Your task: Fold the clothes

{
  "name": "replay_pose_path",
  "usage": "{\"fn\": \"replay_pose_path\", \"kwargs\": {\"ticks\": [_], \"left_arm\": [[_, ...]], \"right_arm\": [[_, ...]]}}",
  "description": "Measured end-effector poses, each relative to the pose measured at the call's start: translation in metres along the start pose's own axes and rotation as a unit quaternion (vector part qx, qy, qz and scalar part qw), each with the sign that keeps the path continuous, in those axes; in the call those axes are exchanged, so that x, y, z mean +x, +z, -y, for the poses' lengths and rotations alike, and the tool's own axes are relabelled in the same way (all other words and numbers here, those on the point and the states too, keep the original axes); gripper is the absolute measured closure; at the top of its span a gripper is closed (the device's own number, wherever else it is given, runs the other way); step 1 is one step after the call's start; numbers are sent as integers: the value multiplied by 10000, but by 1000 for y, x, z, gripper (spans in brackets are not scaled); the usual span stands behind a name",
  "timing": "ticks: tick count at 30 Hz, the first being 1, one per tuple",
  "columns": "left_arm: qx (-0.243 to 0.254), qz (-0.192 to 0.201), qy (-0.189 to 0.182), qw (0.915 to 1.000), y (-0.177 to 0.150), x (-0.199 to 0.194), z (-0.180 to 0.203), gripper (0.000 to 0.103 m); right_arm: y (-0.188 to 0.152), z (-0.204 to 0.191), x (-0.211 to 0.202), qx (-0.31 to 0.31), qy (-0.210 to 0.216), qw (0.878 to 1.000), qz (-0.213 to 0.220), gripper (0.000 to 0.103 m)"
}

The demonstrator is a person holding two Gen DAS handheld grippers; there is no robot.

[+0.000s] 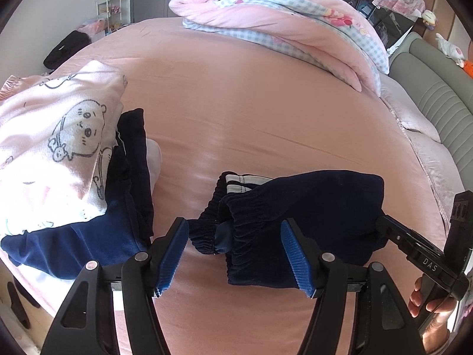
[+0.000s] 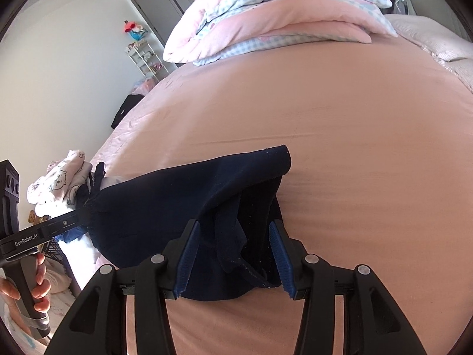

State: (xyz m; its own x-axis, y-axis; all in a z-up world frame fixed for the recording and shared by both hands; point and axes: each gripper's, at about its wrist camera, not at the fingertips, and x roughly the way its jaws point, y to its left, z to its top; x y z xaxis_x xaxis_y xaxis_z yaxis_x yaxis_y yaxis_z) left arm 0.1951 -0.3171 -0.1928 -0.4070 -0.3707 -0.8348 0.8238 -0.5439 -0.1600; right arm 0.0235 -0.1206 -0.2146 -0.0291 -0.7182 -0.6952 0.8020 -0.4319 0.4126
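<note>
Both the left gripper (image 1: 235, 256) and right gripper (image 2: 233, 259) gape around navy trousers (image 1: 301, 207) on the bed (image 1: 236, 103).

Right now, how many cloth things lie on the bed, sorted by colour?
Navy: 2, the trousers between the fingers and the folded navy piece in the pile.
Pink or white: 2, the bear-print garment and the rolled quilt.
Black: 1, a dark item at the far edge.
Total: 5

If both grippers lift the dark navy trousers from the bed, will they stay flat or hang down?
The navy trousers would probably sag: the cloth already lies in soft folds. The gathered elastic waistband may bunch. They look light and unlikely to slip from ribbed pads.
</note>
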Motion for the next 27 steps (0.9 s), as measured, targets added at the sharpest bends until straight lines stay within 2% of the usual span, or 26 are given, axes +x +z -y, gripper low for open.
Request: {"fn": "replay_pose_path", "kwargs": {"ticks": [4,5,6,9,11,17,27], "left_arm": [[-149,-58,-52,9999,6,12,-7,40],[-178,-43,-48,9998,8,14,-8,40],[-206,-29,-44,9998,10,16,-8,40],[-334,-11,-140,9993,17,22,-11,40],[-299,66,-32,9995,19,24,-9,40],[-72,-35,488,9988,22,39,-3,40],[138,88,895,9959,20,52,5,40]], "right_arm": [[-1,-8,6,-160,-32,9999,-16,60],[-2,-10,8,-238,-102,9997,-35,70],[-2,-13,9,-316,-172,9993,-55,76],[-4,-19,13,-549,-409,9976,-105,88],[-5,-21,12,-618,-540,9966,-86,90],[-6,-16,9,-612,-850,9944,-171,94],[-15,0,14,-745,-1459,9854,-462,98]]}}
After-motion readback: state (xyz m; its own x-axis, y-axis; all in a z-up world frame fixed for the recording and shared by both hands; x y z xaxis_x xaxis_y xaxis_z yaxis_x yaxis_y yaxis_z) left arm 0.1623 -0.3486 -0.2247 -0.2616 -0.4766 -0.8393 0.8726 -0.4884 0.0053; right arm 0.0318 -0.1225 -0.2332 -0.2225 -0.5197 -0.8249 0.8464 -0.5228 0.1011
